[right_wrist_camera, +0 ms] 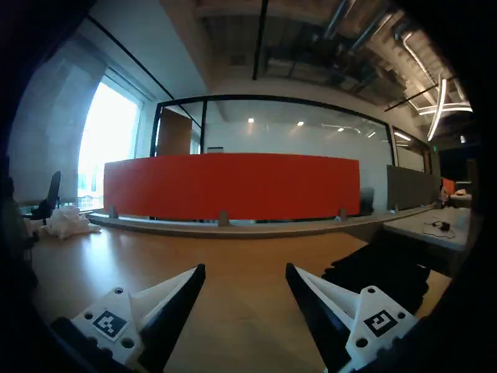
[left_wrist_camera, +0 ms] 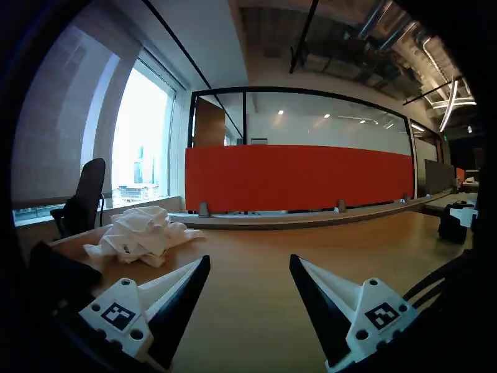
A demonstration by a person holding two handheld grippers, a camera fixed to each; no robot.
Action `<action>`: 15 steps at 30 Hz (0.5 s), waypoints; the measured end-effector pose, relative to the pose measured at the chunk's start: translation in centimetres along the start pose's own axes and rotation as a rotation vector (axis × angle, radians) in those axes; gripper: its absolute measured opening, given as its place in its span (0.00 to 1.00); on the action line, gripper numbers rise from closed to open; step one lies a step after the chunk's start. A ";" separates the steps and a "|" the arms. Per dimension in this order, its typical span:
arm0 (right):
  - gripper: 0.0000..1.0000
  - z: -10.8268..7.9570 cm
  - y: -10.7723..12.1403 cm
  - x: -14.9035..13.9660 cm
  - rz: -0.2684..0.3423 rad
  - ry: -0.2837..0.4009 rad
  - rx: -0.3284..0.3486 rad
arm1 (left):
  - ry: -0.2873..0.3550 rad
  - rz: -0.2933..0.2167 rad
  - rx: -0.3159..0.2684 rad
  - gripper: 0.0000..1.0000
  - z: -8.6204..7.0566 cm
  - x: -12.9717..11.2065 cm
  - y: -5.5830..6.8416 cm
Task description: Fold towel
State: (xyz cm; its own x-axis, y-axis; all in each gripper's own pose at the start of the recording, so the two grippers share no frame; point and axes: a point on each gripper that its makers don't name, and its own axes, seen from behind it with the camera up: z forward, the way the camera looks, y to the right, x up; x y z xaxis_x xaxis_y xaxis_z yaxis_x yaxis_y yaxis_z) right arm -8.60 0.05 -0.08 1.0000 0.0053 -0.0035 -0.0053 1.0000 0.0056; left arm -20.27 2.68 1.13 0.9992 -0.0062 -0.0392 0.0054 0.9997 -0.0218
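The white towel (left_wrist_camera: 143,236) lies crumpled in a heap on the wooden desk (left_wrist_camera: 323,242), near its far-left edge, in front of an office chair (left_wrist_camera: 84,199). The left gripper (left_wrist_camera: 248,258) and the right gripper (right_wrist_camera: 245,266) both hang spread wide, holding nothing, the right one well apart from the towel. With the corners buried in the heap, a pinch probably catches several layers and lifts a lump, while a nudge may push it off the edge.

left gripper view: desk (left_wrist_camera: 261,298) bare 12 o'clock | towel (left_wrist_camera: 146,236) heaped 10 o'clock | red partition (left_wrist_camera: 298,177) walls far edge | right gripper view: dark heap (right_wrist_camera: 379,267) 2 o'clock
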 end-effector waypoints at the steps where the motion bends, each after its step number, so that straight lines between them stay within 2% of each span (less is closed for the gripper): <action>1: 1.00 0.0 0.0 0.0 0.000 0.000 0.000 | 0.000 0.000 0.000 0.94 0.0 0.0 0.0; 15: 1.00 -0.1 -0.1 0.1 0.001 0.000 0.000 | 0.000 0.000 0.000 0.94 0.0 0.0 -0.1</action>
State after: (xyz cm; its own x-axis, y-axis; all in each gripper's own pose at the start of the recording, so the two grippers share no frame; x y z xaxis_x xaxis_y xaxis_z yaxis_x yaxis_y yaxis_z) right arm -8.50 -0.02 -0.15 1.0000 0.0063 -0.0037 -0.0063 1.0000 0.0058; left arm -20.27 2.61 1.13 0.9992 -0.0061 -0.0391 0.0053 0.9997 -0.0217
